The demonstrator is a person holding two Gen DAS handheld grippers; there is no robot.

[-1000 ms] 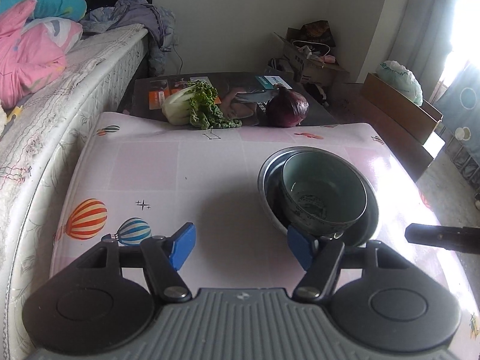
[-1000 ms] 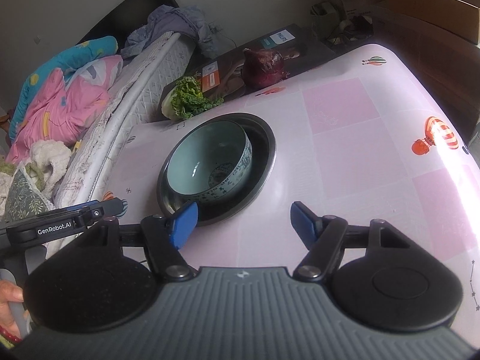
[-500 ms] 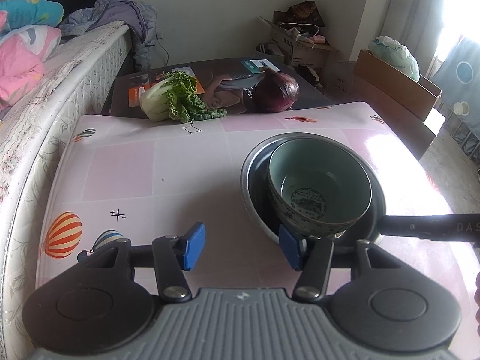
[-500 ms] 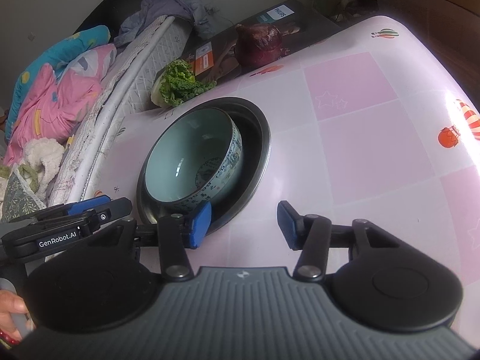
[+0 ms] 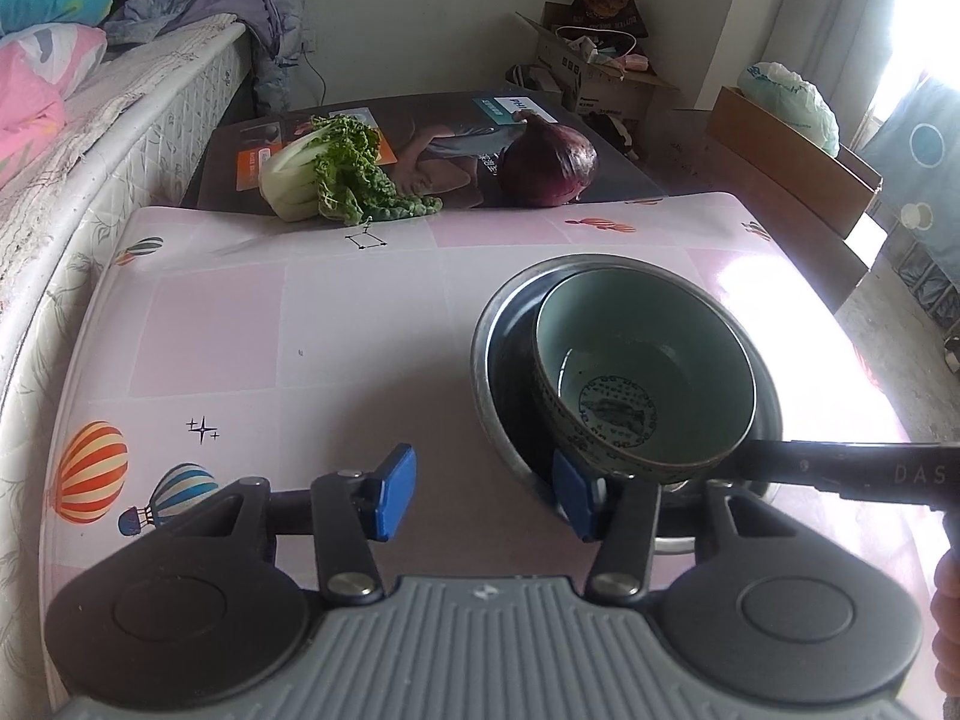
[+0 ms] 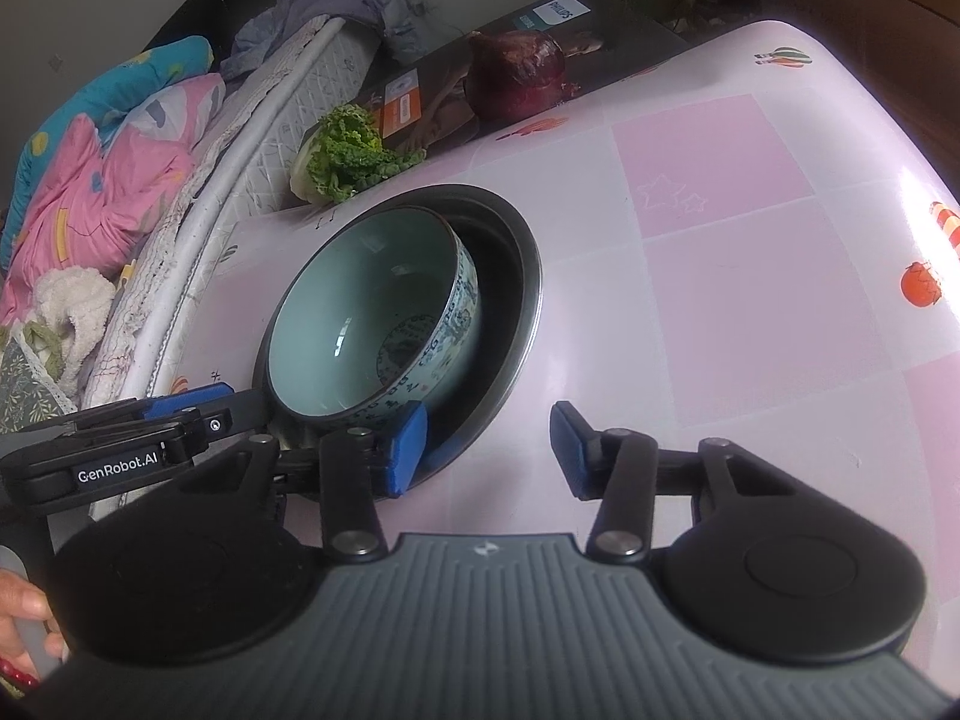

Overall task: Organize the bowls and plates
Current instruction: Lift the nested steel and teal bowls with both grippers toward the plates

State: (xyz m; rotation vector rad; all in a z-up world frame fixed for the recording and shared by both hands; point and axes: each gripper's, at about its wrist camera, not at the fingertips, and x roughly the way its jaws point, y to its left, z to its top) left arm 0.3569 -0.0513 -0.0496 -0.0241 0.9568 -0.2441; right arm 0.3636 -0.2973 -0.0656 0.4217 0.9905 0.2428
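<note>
Already the desk point(image 5: 360, 324) carries the stack near its right side: the ceramic bowl point(image 6: 384, 324) sits nested in the wider metal bowl point(image 6: 516, 324), saving space. Both tools gape wide, holding nothing; left tool point(image 5: 483, 498) and right tool point(image 6: 489, 441) flank the stack's near rim, apparently to grip it.

The ceramic bowl point(image 5: 645, 384) has a pale celadon interior, a dark printed medallion at its base and a blue-patterned exterior. It sits upright but off-centre inside the metal bowl point(image 5: 489, 354), right of centre in the left wrist view. The metal bowl is wider, shallow, dark inside with a bright steel rim, and rests upright on the pink tabletop, left of centre in the right wrist view.
</note>
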